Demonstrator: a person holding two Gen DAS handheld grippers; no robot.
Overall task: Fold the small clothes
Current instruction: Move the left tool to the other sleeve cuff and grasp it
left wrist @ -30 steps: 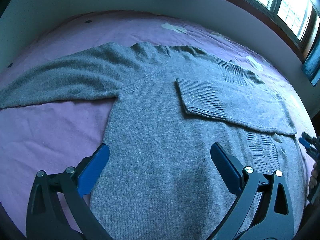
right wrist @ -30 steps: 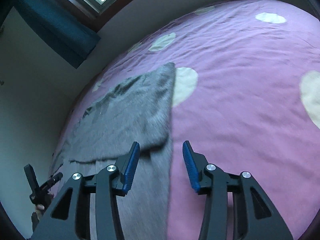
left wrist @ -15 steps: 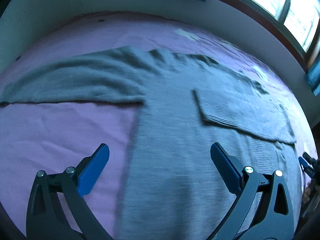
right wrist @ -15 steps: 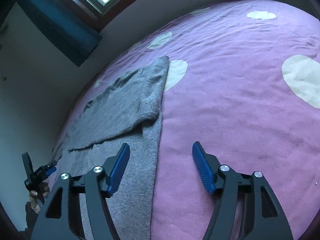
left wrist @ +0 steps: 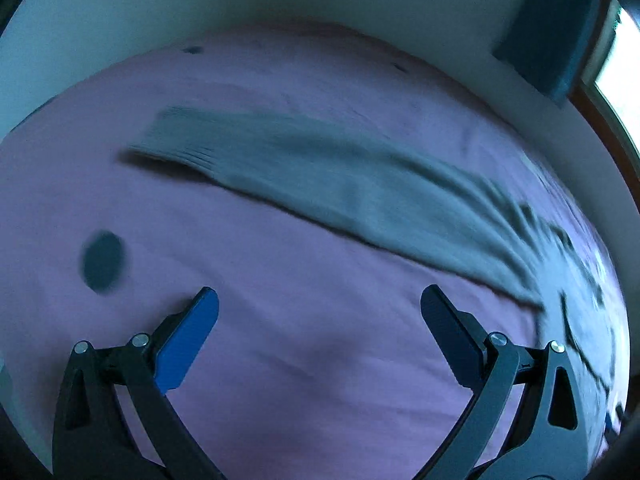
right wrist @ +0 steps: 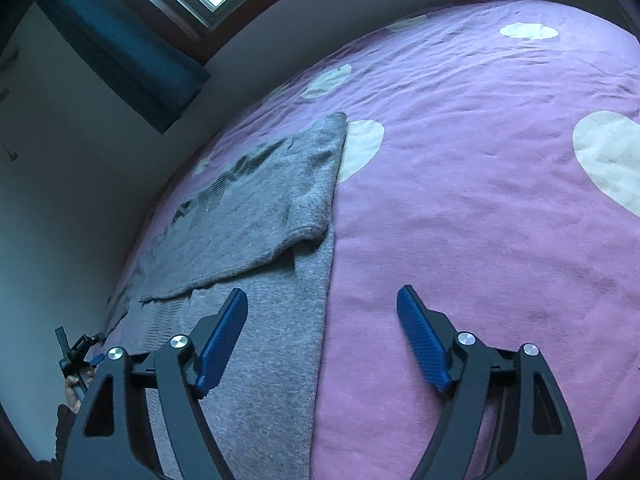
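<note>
Right hand-held gripper (right wrist: 322,336), jaws opening, straddles sweater (right wrist: 260,216) edge, bedspread (right wrist: 480,200) beyond.

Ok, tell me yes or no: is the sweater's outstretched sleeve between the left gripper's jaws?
No: the left gripper stands open over bare purple bedsheet, with the sleeve lying beyond its tips.

The left wrist view is motion-blurred: the sweater (left wrist: 360,196) sleeve smears, its body cut off at the right edge. In the right wrist view, the sweater runs off the bottom edge.
</note>
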